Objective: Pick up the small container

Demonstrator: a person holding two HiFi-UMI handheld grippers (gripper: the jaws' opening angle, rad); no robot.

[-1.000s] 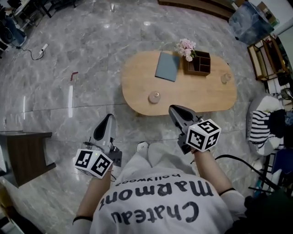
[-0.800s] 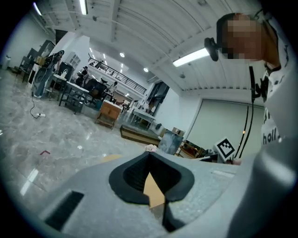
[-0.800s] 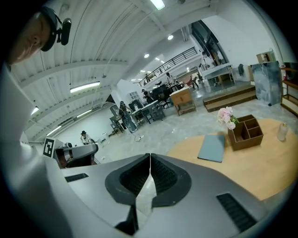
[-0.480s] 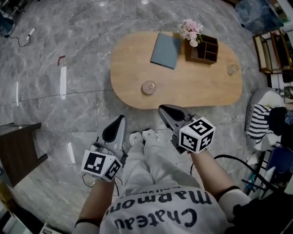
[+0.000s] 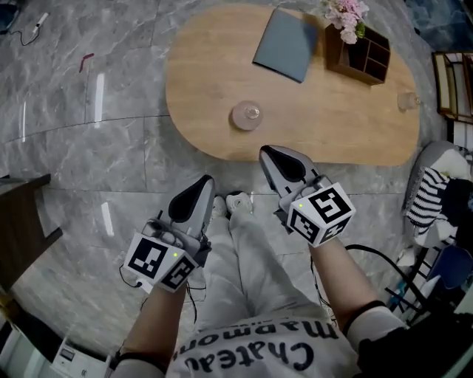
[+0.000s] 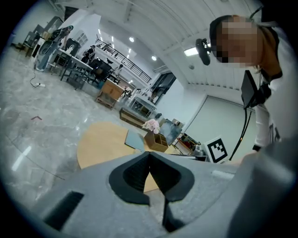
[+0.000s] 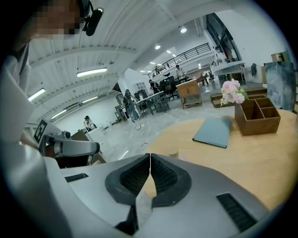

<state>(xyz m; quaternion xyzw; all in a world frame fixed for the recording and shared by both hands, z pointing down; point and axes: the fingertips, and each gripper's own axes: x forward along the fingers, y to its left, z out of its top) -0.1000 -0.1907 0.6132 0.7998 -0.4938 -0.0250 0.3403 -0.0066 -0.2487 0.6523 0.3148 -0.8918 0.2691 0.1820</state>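
The small container [image 5: 246, 116], a low round pot with a knobbed lid, stands near the front edge of the oval wooden table [image 5: 199, 81]. My right gripper [image 5: 273, 153] is shut and empty, its tip over the table's front edge, a short way from the container. In the right gripper view the container [image 7: 173, 152] peeks out just past the closed jaws [image 7: 150, 159]. My left gripper [image 5: 198, 186] hangs over the floor short of the table, also shut with nothing in it. In the left gripper view its jaws [image 6: 149, 156] meet at the tip and the container is hidden.
On the table lie a grey-blue book [image 5: 288, 44], a wooden organizer box [image 5: 364, 55] with pink flowers [image 5: 346, 13], and a small glass item [image 5: 407, 100] at the far right. A dark stool [image 5: 16, 214] stands left; striped cloth [image 5: 429, 198] lies right. My feet [image 5: 233, 203] are by the table.
The table has come closer and now lies just ahead of both grippers. Both grippers stay shut; the right one now reaches the table's front edge.
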